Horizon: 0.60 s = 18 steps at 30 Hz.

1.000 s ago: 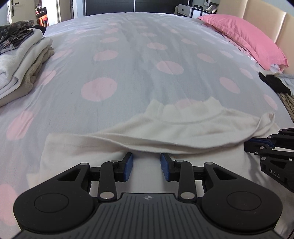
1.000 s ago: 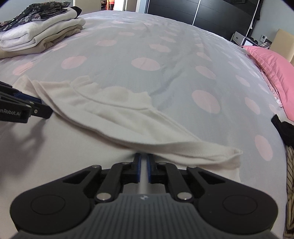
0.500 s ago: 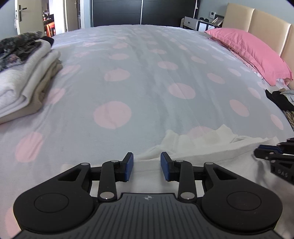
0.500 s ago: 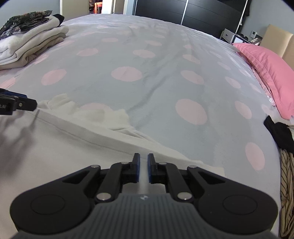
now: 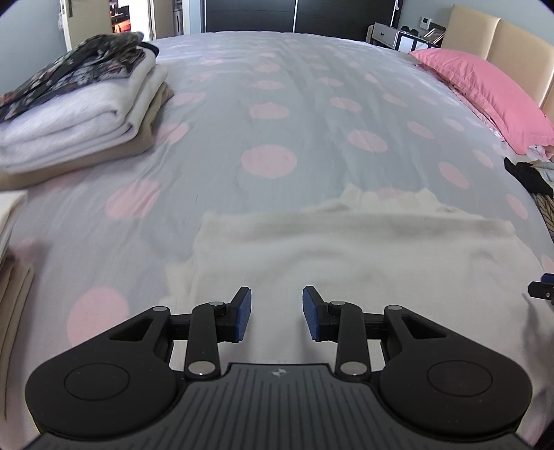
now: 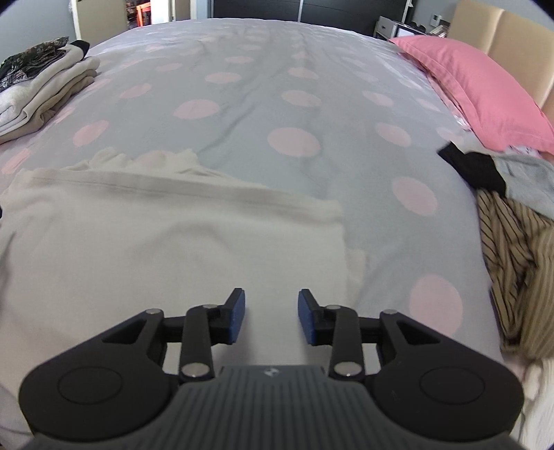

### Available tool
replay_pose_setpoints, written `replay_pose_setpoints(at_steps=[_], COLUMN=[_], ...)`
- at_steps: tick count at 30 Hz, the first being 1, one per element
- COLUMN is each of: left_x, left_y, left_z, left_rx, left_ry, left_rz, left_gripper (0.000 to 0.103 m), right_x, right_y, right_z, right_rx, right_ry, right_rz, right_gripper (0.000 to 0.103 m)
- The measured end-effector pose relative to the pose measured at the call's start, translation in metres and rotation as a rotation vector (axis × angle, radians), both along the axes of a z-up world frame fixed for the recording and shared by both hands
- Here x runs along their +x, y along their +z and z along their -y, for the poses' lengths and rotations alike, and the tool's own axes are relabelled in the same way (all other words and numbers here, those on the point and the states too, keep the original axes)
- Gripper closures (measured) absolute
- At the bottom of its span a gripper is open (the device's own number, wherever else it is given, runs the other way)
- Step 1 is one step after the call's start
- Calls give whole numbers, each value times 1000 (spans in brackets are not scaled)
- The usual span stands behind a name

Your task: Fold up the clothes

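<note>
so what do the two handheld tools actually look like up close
Both look alike: matte black plastic. The left tool and right tool each have two linkage arms with silver pivot pins, blue pads on the fingertips, round discs either side, and a grey ribbed centre plate with a small logo. No cables, hands or sleeves show.

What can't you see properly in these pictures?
- Cream top: near part hidden under the left hand-held gripper in the left view.
- Striped cloth: cut off by the right view's edge.
- Folded pile: left side cut off in the left view.
- Doorway: too small to make out.
</note>
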State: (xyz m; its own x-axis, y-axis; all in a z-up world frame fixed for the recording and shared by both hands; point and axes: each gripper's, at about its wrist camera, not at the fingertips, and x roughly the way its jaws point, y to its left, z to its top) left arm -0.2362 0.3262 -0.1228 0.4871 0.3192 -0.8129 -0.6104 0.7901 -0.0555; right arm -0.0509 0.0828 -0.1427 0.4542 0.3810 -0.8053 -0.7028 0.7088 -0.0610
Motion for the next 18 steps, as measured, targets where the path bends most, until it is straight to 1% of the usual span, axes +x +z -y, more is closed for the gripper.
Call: replay_pose_setpoints(at_steps=[4,9,15,18], left_x=[-18,-37,-42,-41], left_y=[-3,-16,-26,-31], left_z=[13,25,27,26], left_rx=[-6,-18,-14,-28], left_ry=[11,43,48,55], left_rz=[-7,-24,-37,-43], left_gripper=[72,72,72,72], right_x=[-7,-12,4,16], right_y=[1,-1,-16,-25], right_z=[27,55,65,70], right_rx=[7,15,87,165], right_ry=[-48,-108,-181,-226], right_rz=[-13,-38,-157,-267], right_gripper=[53,52,52,52])
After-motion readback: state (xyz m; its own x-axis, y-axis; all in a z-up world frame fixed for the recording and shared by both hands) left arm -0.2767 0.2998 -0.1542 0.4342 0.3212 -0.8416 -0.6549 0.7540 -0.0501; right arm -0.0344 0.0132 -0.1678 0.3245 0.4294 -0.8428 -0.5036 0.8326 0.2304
